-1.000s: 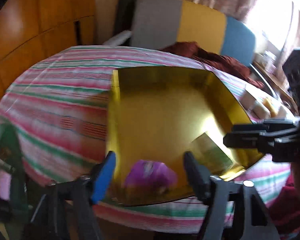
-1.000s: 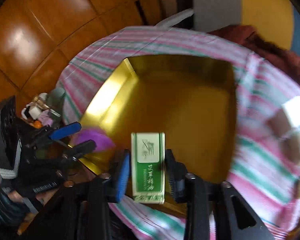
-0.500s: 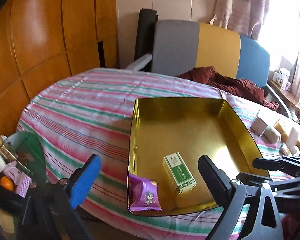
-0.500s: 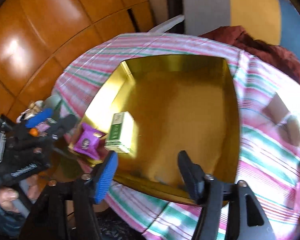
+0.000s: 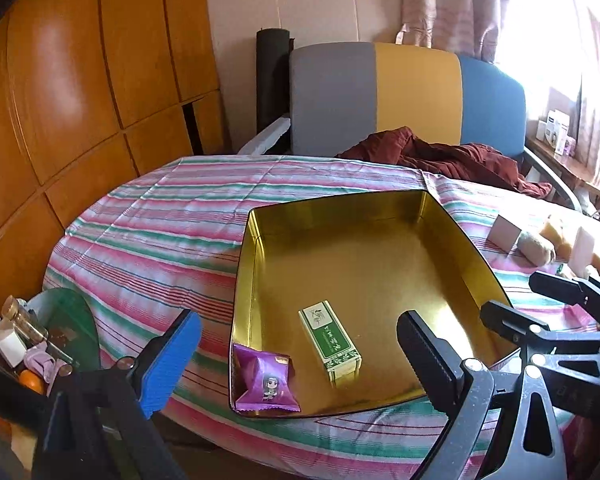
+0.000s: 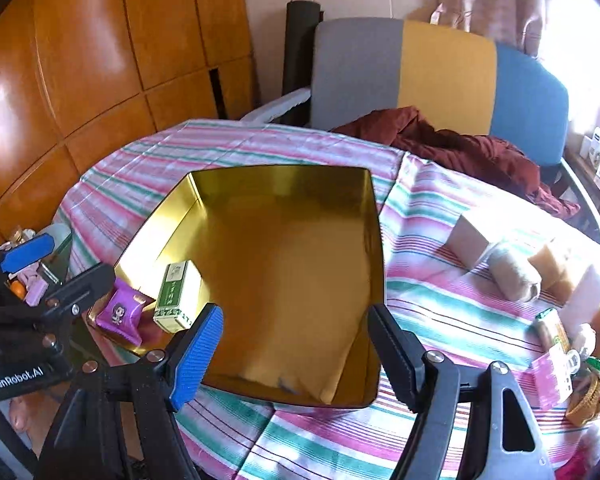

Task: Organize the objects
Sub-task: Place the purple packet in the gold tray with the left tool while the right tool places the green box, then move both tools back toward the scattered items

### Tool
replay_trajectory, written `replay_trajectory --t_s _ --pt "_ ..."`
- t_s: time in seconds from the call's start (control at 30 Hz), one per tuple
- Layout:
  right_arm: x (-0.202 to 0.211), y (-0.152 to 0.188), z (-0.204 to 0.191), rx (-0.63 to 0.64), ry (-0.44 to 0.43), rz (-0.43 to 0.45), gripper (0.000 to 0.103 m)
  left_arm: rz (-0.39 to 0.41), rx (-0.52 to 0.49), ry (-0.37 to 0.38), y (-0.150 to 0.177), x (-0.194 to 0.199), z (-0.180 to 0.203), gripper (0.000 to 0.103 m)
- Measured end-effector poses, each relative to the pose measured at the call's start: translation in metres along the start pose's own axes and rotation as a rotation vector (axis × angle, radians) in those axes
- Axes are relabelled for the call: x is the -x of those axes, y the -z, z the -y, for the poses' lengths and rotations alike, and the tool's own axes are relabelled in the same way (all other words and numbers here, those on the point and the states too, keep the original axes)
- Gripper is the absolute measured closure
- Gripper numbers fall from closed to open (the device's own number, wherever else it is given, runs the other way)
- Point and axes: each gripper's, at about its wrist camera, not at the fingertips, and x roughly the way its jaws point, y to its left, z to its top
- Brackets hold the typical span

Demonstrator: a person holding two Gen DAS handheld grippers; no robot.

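We see a gold tray (image 5: 256, 280) on the striped worktop (image 5: 160, 232), with one green box (image 5: 330, 338) lying flat and one purple packet (image 5: 266, 380) in its near left corner, just beside each other. Our left tool (image 5: 296, 356) stands wide and empty; our right tool (image 6: 296, 344) has just been opening, nothing between its jaws. Several small boxes (image 6: 470, 246) crowd the worktop's right side. A three-coloured chair (image 5: 400, 96) holds one red cloth (image 5: 440, 156).

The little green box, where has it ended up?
In the left wrist view, the green box lies flat inside the gold tray, near its front edge, just right of the purple snack packet and touching neither hand-held gripper.
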Motion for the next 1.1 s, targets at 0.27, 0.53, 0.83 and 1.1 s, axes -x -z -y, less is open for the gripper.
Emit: replay_trajectory --t_s 0.27,0.53,0.83,1.1 --pt "0.005 0.007 0.013 -0.032 0.020 0.007 0.027 0.001 -0.032 0.007 0.002 0.005 0.013 0.004" --pt "0.009 0.013 0.030 -0.069 0.050 0.008 0.027 -0.006 -0.062 0.021 0.003 0.005 0.023 0.004" --pt "0.013 0.020 0.061 -0.126 0.105 -0.002 0.027 -0.025 -0.106 0.055 0.005 -0.001 0.041 0.004" --pt "0.021 0.031 0.101 -0.204 0.171 -0.013 0.027 -0.030 -0.157 0.083 0.002 -0.004 0.061 0.004"
